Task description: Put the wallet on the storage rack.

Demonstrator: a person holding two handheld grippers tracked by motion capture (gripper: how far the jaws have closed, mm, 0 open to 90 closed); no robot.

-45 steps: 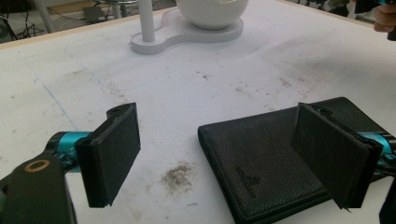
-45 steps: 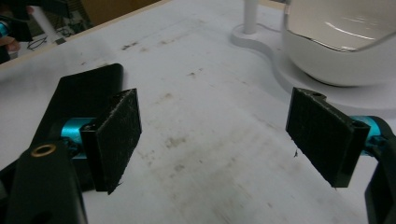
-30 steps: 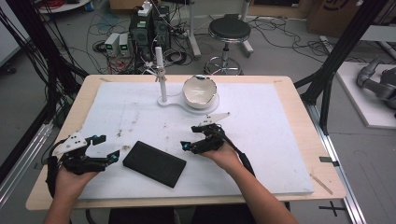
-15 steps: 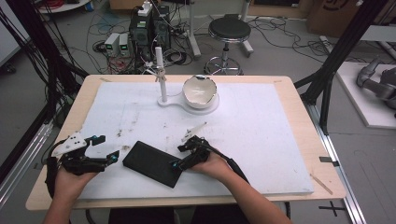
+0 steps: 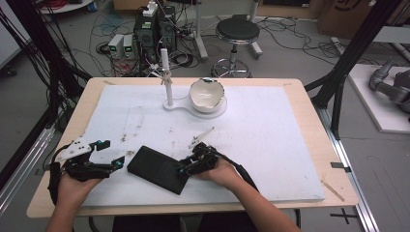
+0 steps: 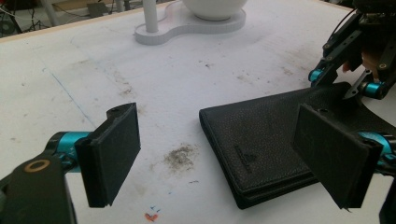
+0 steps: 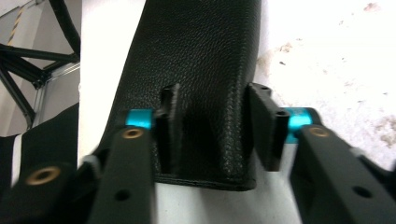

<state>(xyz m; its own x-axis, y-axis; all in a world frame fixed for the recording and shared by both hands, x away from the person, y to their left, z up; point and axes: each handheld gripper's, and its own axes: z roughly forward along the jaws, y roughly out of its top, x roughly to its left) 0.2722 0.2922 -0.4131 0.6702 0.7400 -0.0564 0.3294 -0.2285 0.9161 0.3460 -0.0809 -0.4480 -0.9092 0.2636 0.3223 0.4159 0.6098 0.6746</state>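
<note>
From the high view, a black wallet [image 5: 162, 169] lies flat on the white mat [image 5: 270, 140] near the front edge of the table [image 5: 309, 96], between the two hands. The right gripper [image 5: 186, 169] sits at the wallet's right end, its tips on or just over that end, and the left gripper [image 5: 109, 157] rests on the mat just left of the wallet, apart from it. Farther back stand a white bowl [image 5: 207, 94] and a white post [image 5: 167, 79] on one white base. In the left gripper view, the left gripper [image 6: 217, 154] has its jaws spread wide with nothing between them; the wallet [image 6: 266, 140] lies ahead to the right, partly behind one jaw, and the right gripper [image 6: 355, 70] is at the wallet's far end. In the right gripper view, the right gripper [image 7: 215, 126] has its jaws partly open, one over the wallet [image 7: 196, 60] and one at its edge, not clamped on it.
</note>
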